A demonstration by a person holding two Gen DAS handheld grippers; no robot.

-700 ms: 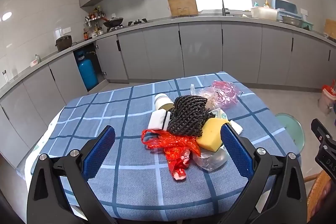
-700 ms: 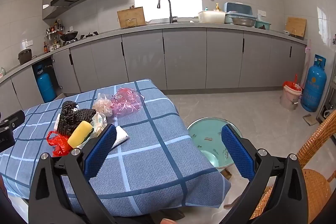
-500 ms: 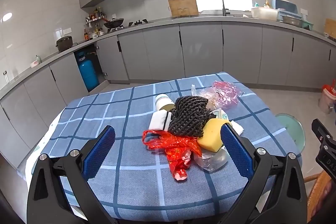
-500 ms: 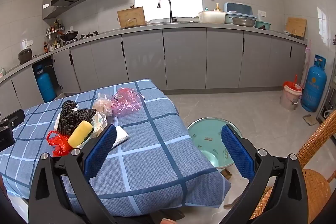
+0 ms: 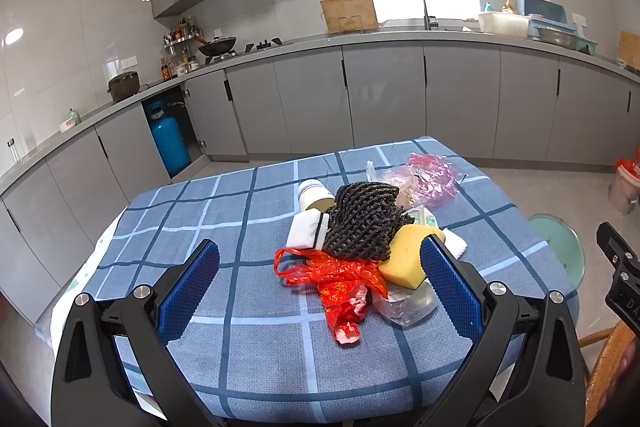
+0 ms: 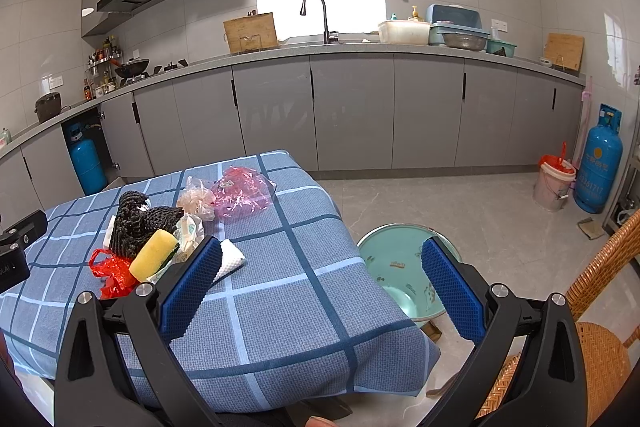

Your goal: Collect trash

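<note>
Both of my claws stand wide apart and carry nothing: the left claw (image 5: 320,287) hovers above the near edge of the bench (image 5: 168,227), and the right claw (image 6: 320,287) hangs over the bench's near right corner. The trash sits in one loose heap around the middle of the bench, toward its right edge. At the front of it lies a crumpled red plastic bag (image 5: 340,279), touching a yellow sponge (image 5: 404,259) and a clear wrapper (image 5: 408,303); behind them a black mesh net (image 5: 364,223) lies on a white cloth with dark stripes (image 5: 306,231) and a paper cup on its side (image 5: 314,193), with a pink bag (image 5: 434,175) at the far right corner. To my judgement the step in hand is the first pick, and the red bag is the easiest start: I should bring the left claw down over its bunched middle, close on a thick fold and not a single thin layer, and lift slowly so the sponge and wrapper do not drag off. The teal basin (image 6: 400,267) on the floor just beside the bench's right edge looks like the likely drop place, though I cannot be sure. The bench wears a blue checked cloth that could snag. Around it is a kitchen with grey cabinets, a sink under a bright window, a stove and two blue gas cylinders.
</note>
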